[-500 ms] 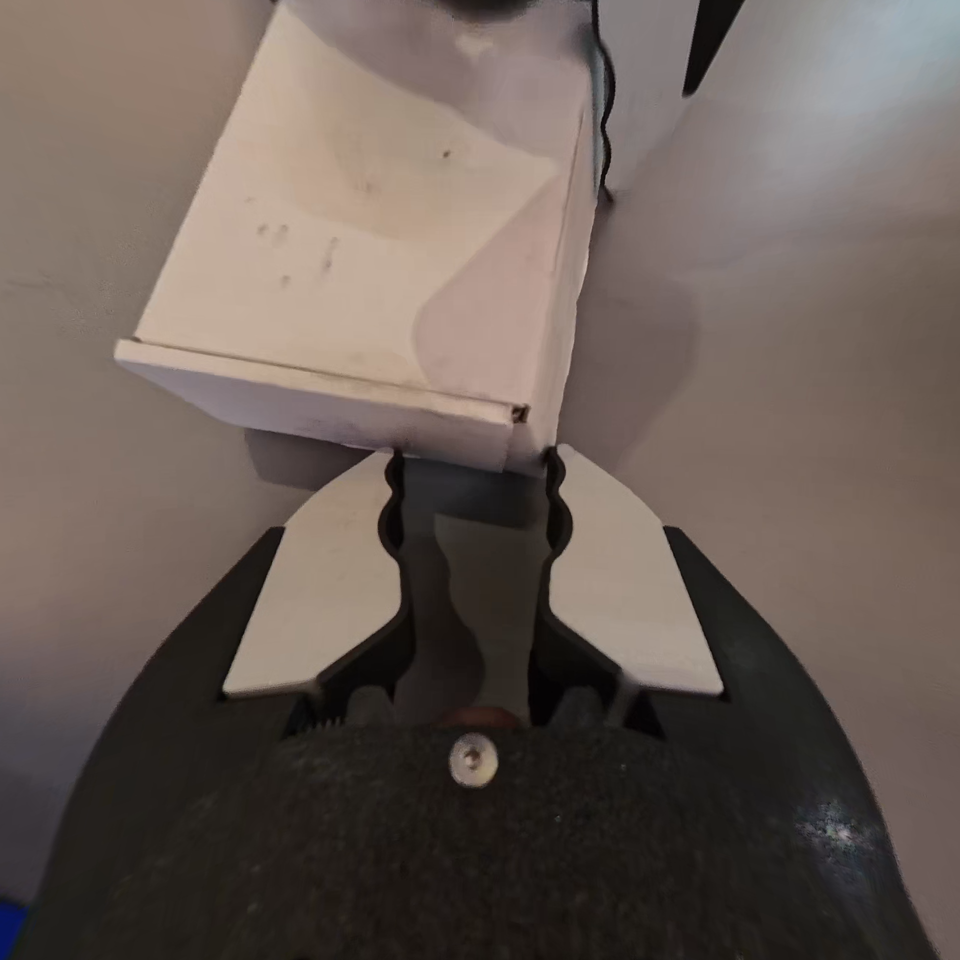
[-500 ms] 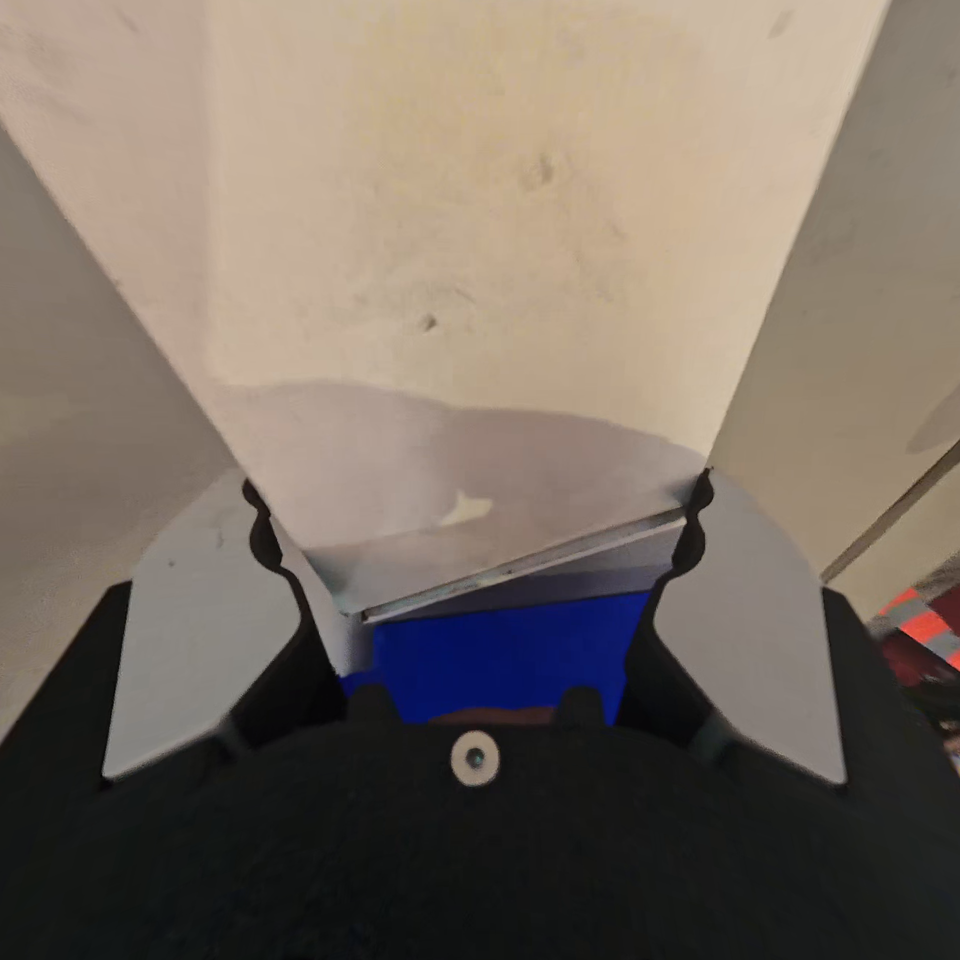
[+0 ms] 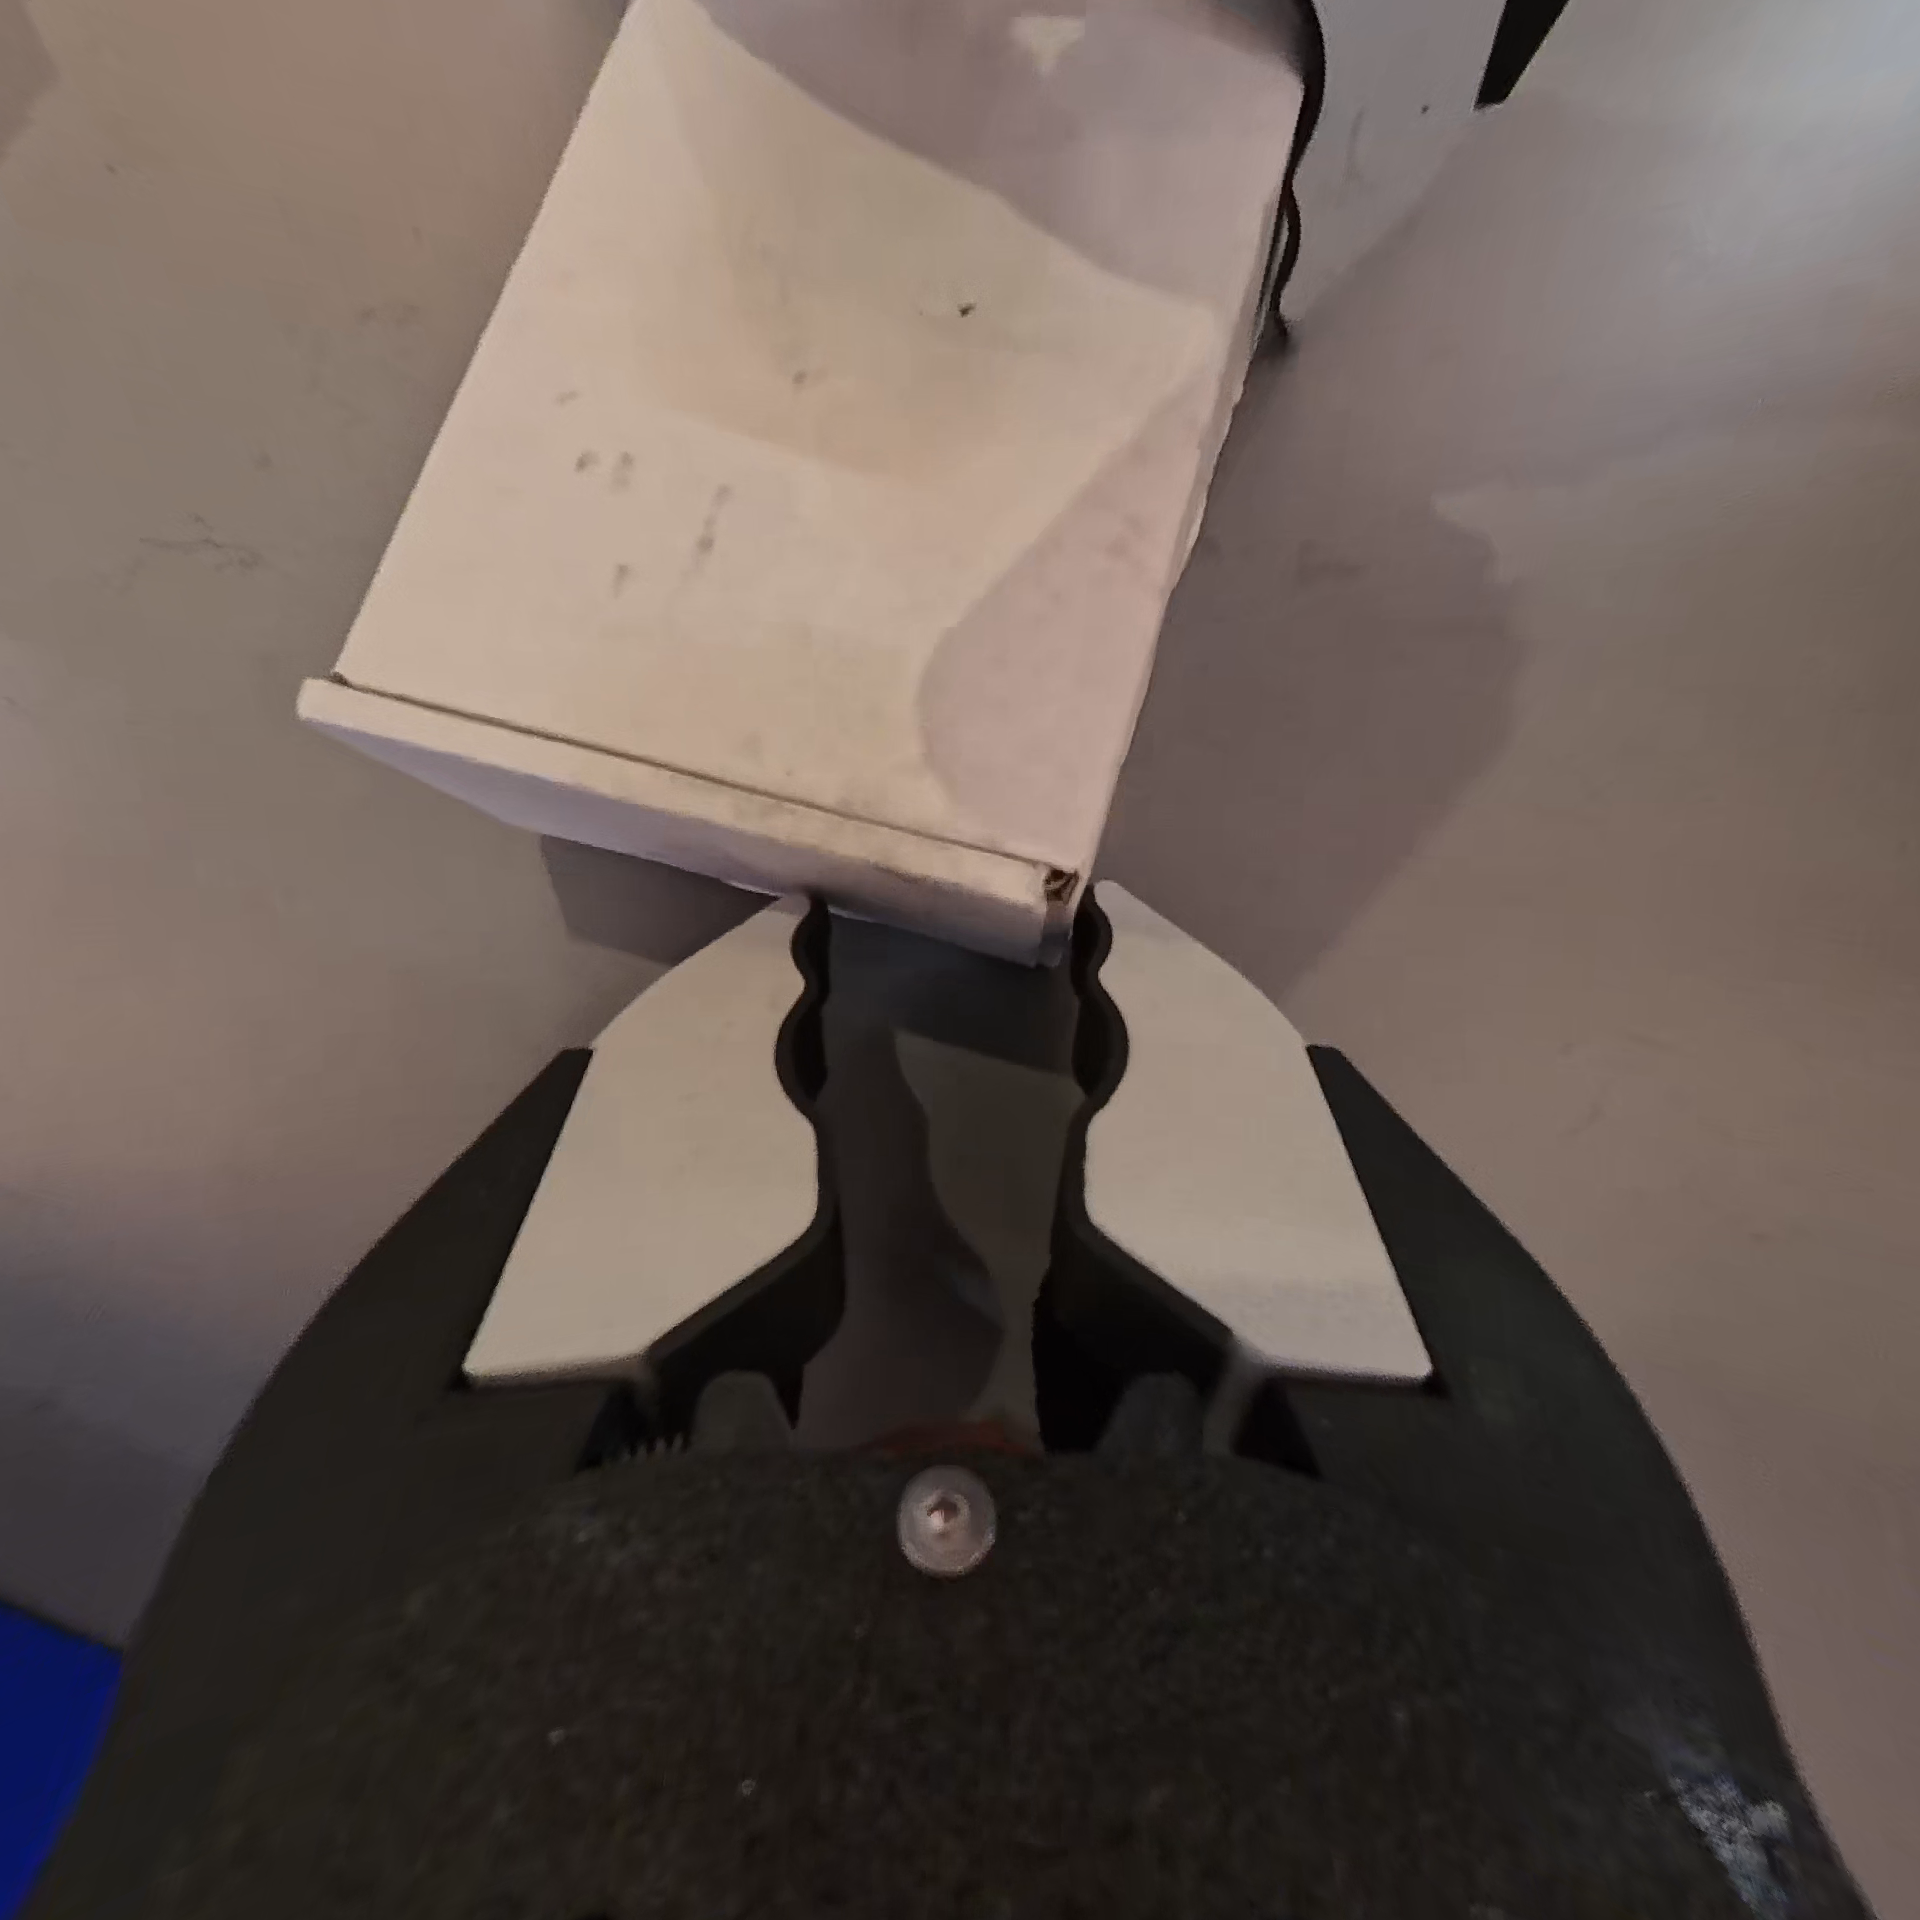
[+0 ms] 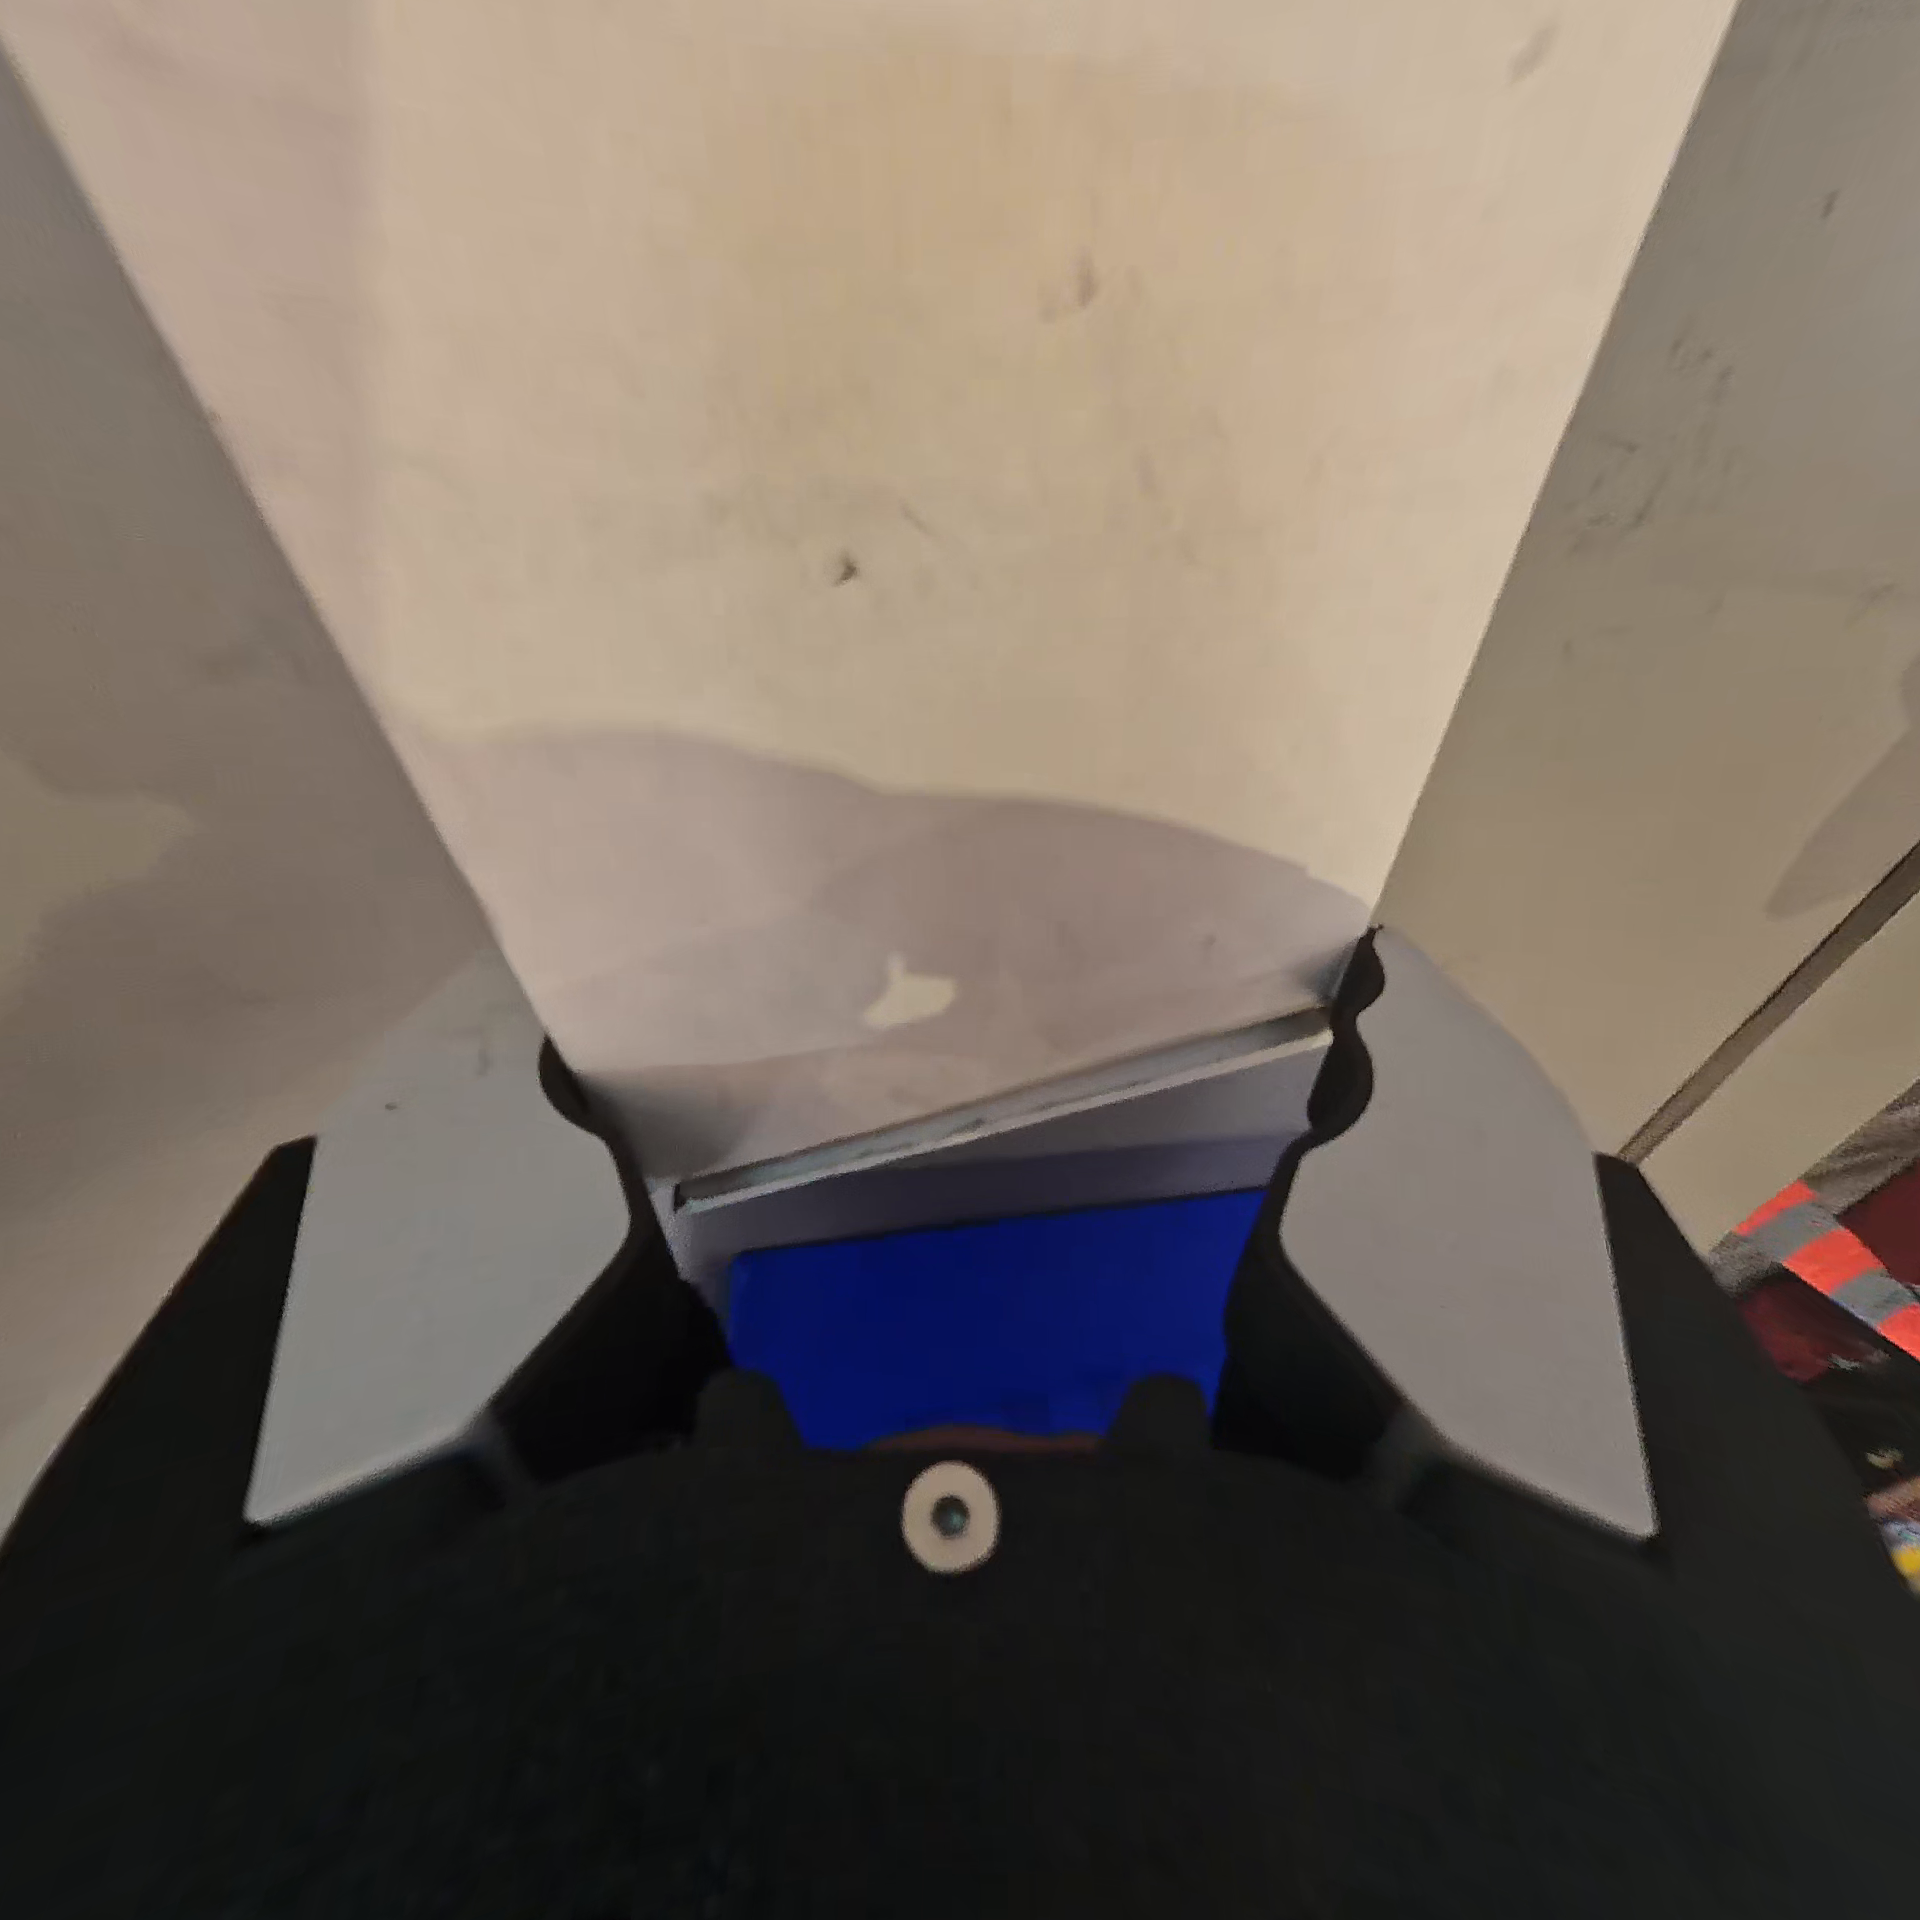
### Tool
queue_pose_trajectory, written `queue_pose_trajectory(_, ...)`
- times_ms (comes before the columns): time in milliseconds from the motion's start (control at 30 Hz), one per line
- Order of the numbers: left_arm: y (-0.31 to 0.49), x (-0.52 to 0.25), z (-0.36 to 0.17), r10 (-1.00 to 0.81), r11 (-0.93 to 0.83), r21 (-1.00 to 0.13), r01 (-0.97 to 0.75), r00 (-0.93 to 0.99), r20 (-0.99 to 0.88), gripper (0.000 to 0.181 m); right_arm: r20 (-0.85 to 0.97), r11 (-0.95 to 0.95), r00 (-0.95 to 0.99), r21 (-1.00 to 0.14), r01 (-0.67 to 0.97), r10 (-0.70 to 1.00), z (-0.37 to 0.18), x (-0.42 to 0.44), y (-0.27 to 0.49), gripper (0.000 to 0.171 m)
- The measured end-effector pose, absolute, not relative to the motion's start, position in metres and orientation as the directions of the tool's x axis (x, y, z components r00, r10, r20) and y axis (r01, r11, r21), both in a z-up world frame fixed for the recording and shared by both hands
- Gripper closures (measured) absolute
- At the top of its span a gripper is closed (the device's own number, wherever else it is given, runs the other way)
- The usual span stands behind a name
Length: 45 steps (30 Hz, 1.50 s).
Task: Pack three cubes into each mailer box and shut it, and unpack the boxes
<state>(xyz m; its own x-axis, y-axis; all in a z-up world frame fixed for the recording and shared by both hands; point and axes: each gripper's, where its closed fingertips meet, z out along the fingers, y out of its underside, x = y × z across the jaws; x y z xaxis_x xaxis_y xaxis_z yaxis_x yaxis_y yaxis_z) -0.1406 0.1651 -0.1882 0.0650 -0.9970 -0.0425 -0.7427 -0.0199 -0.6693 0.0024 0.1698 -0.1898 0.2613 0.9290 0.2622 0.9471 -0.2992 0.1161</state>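
A plain grey-beige table top (image 3: 208,935) fills the background of the left wrist view, lightly scuffed and under soft shadow. On it a closed white mailer box (image 3: 831,499) is seen at a slant, its lid marked with small dark smudges, its near front edge towards the camera. The left gripper (image 3: 945,930) is set at the right end of that edge; its jaws stand a narrow gap apart, with the box corner just above the fingertips. Whether the corner is pinched or merely met cannot be told, since the contact is hidden under the edge. A scrap of blue (image 3: 42,1704) shows at the lower left, cut off by the frame.

In the right wrist view the same pale surface (image 4: 156,727) is seen at both sides, and a bright patterned cloth (image 4: 1849,1268) lies beyond the table's edge at the right. Here the mailer box (image 4: 935,416) fills the upper frame, and the right gripper (image 4: 956,997) is spread wide, each finger lying against one side of the box end, so that it appears clamped across its width. A slightly lifted flap edge (image 4: 997,1117) runs between the fingers, with a blue thing (image 4: 987,1320), perhaps a cube, beneath it.

The step in hand is judged to be steadying the box while the lid is worked. It would be done best if the right grasp were kept firm but not crushing, and the left fingertips were brought squarely under the lid's edge, so that the card is neither bent nor torn.
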Motion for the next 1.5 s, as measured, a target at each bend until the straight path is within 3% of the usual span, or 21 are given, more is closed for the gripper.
queue_pose_trajectory(100,0.166,-0.143,-0.189,-0.998,-0.048,-0.689,-0.723,0.068,-0.002,0.134,0.252,-0.312,0.286,0.071,0.947,0.925,-0.190,-0.002,0.167,0.036)
queue_pose_trajectory(133,0.166,-0.144,-0.192,-0.997,-0.069,-0.684,-0.726,0.072,0.024,0.110,0.224,-0.296,0.281,0.039,0.954,0.933,-0.189,-0.009,0.163,0.037)
queue_pose_trajectory(167,0.167,-0.145,-0.196,-0.995,-0.093,-0.674,-0.733,0.086,0.044,0.073,0.189,-0.284,0.281,-0.012,0.959,0.941,-0.187,-0.021,0.157,0.038)
queue_pose_trajectory(200,0.166,-0.146,-0.199,-0.994,-0.107,-0.662,-0.742,0.093,0.056,0.050,0.158,-0.280,0.285,-0.053,0.959,0.945,-0.185,-0.033,0.151,0.038)
queue_pose_trajectory(233,0.162,-0.147,-0.202,-0.995,-0.099,-0.656,-0.748,0.073,0.068,0.039,0.160,-0.277,0.280,-0.044,0.960,0.946,-0.185,-0.037,0.148,0.038)
queue_pose_trajectory(333,0.152,-0.154,-0.204,-0.999,-0.041,-0.648,-0.760,0.029,0.029,0.037,0.217,-0.205,0.195,0.027,0.978,0.957,-0.187,-0.033,0.144,0.038)
queue_pose_trajectory(567,0.146,-0.159,-0.202,-0.999,-0.047,-0.641,-0.766,0.018,0.051,0.040,0.191,-0.268,0.281,-0.094,0.959,0.940,-0.184,-0.047,0.135,0.038)
queue_pose_trajectory(633,0.146,-0.161,-0.199,-0.995,-0.088,-0.642,-0.762,0.038,0.092,0.041,0.250,-0.326,0.371,-0.205,0.923,0.894,-0.169,-0.053,0.142,0.043)
queue_pose_trajectory(733,0.146,-0.167,-0.195,-0.989,-0.129,-0.650,-0.749,0.052,0.136,0.042,0.294,-0.435,0.596,-0.462,0.773,0.747,-0.137,-0.055,0.138,0.056)
queue_pose_trajectory(833,0.139,-0.170,-0.189,-0.971,-0.193,-0.666,-0.721,0.041,0.237,0.042,0.147,-0.429,0.760,-0.751,0.502,0.633,-0.123,-0.063,0.112,0.064)
queue_pose_trajectory(900,0.134,-0.171,-0.184,-0.954,-0.229,-0.660,-0.715,0.030,0.297,0.042,0.000,-0.420,0.805,-0.853,0.309,0.593,-0.128,-0.068,0.095,0.073)
queue_pose_trajectory(1033,0.114,-0.166,-0.174,-0.924,-0.227,-0.656,-0.720,-0.054,0.380,0.042,-0.204,-0.516,0.803,-0.844,0.146,0.560,-0.146,-0.068,0.086,0.064)
queue_pose_trajectory(1167,0.098,-0.161,-0.167,-0.892,-0.227,-0.655,-0.721,-0.116,0.437,0.042,-0.501,-0.647,0.635,-0.762,-0.002,0.588,-0.157,-0.084,0.074,0.047)
queue_pose_trajectory(1333,0.095,-0.158,-0.170,-0.872,-0.278,-0.647,-0.710,-0.096,0.480,0.042,-0.438,-0.632,0.690,-0.774,0.036,0.576,-0.161,-0.086,0.081,0.045)
queue_pose_trajectory(1500,0.095,-0.159,-0.164,-0.832,-0.354,-0.633,-0.689,-0.078,0.550,0.042,-0.485,-0.621,0.679,-0.782,-0.054,0.551,-0.152,-0.087,0.088,0.049)
